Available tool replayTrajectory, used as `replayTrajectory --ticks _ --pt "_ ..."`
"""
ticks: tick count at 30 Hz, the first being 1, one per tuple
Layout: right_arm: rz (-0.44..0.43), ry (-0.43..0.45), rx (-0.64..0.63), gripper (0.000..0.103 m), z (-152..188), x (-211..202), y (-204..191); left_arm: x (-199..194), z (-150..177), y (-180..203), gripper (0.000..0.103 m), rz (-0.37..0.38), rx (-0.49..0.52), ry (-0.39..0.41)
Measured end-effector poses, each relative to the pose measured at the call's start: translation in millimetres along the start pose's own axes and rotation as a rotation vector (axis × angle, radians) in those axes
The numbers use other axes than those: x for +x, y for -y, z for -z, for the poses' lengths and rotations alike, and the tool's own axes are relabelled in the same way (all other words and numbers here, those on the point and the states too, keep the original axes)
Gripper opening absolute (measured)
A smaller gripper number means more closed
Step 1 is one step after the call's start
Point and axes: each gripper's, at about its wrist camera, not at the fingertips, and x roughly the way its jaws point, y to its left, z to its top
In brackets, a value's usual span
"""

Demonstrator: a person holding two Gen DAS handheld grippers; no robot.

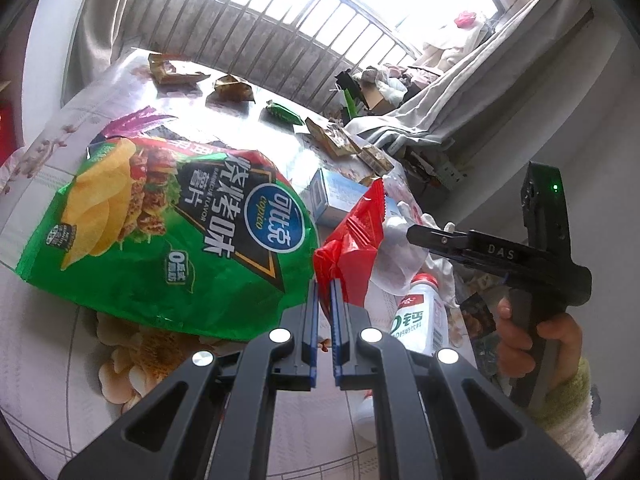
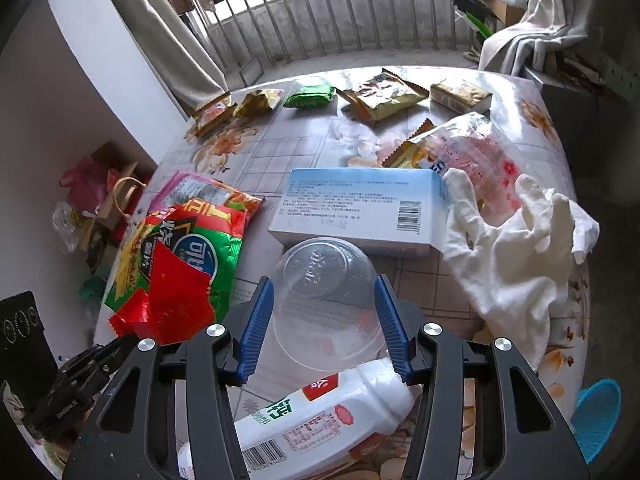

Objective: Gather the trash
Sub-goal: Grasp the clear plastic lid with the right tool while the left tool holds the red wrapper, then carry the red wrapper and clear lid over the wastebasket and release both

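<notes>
My left gripper (image 1: 326, 286) is shut on the corner of a red wrapper (image 1: 352, 248) and holds it up beside a big green chip bag (image 1: 168, 232). In the right wrist view the red wrapper (image 2: 172, 304) hangs over the chip bag (image 2: 180, 248). My right gripper (image 2: 324, 292) has its blue pads on both sides of a clear plastic cup (image 2: 326, 304), held above a white bottle (image 2: 320, 416) lying on the table. The right gripper also shows in the left wrist view (image 1: 416, 236).
A blue-white box (image 2: 360, 212), a white glove (image 2: 516, 248) and a clear bag (image 2: 476, 152) lie on the flowered table (image 2: 280, 148). Several snack wrappers (image 2: 380, 96) lie along the far edge. Bags stand on the floor to the left (image 2: 100, 200). A railing stands behind.
</notes>
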Motion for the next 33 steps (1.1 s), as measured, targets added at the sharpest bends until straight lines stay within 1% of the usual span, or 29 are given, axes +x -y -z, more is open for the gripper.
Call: replayTrajectory --ticks 5,7,9,14,15,18,23,26,29,33 --pt "0.027 -0.065 -0.017 0.049 3 15 -1 0 2 -1 0.005 0.002 -0.004 -0.009" --pt "0.034 -0.08 -0.028 0.056 3 19 -3 1 3 -2 0.005 0.001 -0.007 -0.012" --pt "0.049 -0.083 -0.041 0.066 2 22 -5 1 3 -3 0.005 0.0 -0.01 -0.012" --pt "0.076 -0.107 -0.064 0.067 -1 34 -8 1 1 -6 0.005 -0.004 -0.011 -0.006" --pt "0.082 -0.114 -0.067 0.062 -1 37 -9 1 1 -7 0.005 -0.004 -0.012 -0.006" --pt "0.08 -0.104 -0.063 0.061 -1 36 -10 0 0 -9 0.005 -0.007 -0.017 0.0" --pt "0.034 -0.018 -0.059 0.061 -4 12 -17 -13 -1 -4 0.005 -0.025 0.003 0.033" --pt "0.005 0.046 -0.04 0.061 -5 -12 -17 -24 -3 4 0.005 -0.032 0.026 0.055" --pt "-0.021 0.125 -0.018 0.06 -2 -47 -11 -37 -5 20 0.005 -0.024 0.058 0.078" --pt "-0.028 0.243 0.042 0.061 15 -104 10 -49 -5 53 0.005 0.01 0.121 0.095"
